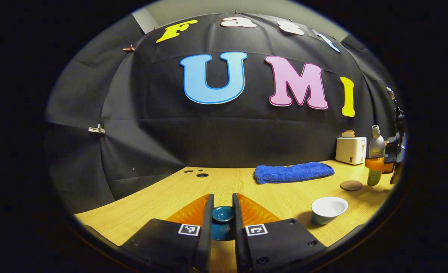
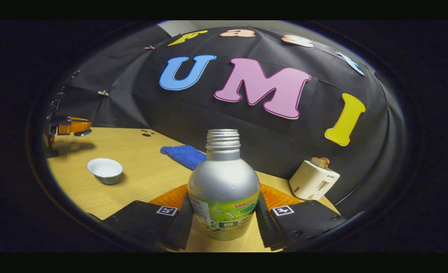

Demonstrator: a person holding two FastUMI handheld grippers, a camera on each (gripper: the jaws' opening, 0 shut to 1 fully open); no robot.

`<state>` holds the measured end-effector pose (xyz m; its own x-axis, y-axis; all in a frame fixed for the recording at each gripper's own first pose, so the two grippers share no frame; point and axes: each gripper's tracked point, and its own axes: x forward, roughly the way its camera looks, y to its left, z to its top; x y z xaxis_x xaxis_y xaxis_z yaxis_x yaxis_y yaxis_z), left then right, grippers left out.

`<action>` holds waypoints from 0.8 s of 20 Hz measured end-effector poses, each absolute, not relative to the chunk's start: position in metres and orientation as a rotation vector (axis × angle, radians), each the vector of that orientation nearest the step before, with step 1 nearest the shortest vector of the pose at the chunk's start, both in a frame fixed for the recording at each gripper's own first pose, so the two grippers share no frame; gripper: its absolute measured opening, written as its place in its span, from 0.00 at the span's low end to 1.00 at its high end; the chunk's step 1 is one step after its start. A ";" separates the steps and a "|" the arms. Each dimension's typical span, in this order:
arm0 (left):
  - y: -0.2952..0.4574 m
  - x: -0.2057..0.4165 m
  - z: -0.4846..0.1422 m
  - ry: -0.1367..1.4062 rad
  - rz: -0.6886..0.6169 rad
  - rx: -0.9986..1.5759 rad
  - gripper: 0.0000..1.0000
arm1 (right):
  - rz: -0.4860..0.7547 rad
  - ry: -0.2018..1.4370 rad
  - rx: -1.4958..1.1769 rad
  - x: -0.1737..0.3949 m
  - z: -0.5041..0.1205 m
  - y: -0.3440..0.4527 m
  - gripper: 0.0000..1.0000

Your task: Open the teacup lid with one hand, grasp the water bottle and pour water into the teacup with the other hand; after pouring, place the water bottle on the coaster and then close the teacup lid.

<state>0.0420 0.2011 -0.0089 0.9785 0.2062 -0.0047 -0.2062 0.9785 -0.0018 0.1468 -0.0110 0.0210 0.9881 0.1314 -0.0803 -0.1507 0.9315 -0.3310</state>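
In the left gripper view, the left gripper [image 1: 222,212] is closed around the teacup lid [image 1: 222,214], whose lower part is hidden between the fingers. In the right gripper view, the right gripper [image 2: 224,214] clamps the uncapped water bottle [image 2: 224,185], held tilted above the table [image 2: 140,178]; its base is hard to make out. The open teacup [image 1: 329,209] stands near the coaster [image 1: 351,185] (round and dark). A blue towel [image 1: 294,172] and a toaster [image 1: 350,150] lie towards the wall, well apart from the cup.
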 end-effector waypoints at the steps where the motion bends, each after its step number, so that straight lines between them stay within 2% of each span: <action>1: 0.201 0.042 -0.009 0.004 0.208 -0.002 0.29 | 0.153 0.033 -0.304 0.149 0.028 -0.010 0.75; 3: 0.201 0.042 -0.009 0.004 0.208 -0.002 0.29 | 0.187 -0.027 -0.165 0.154 0.044 -0.006 0.75; 6: 0.201 0.042 -0.009 0.005 0.205 -0.003 0.29 | 0.172 -0.037 -0.048 0.176 0.045 -0.011 0.75; 14: 0.201 0.042 -0.009 0.005 0.195 -0.003 0.29 | 0.104 0.032 0.007 0.222 0.007 -0.033 0.75; 15: 0.201 0.042 -0.010 0.004 0.194 -0.002 0.32 | 0.105 0.034 0.007 0.222 0.004 -0.033 0.75; 16: 0.200 0.042 -0.009 0.004 0.192 -0.002 0.29 | 0.106 0.032 0.007 0.222 0.003 -0.033 0.76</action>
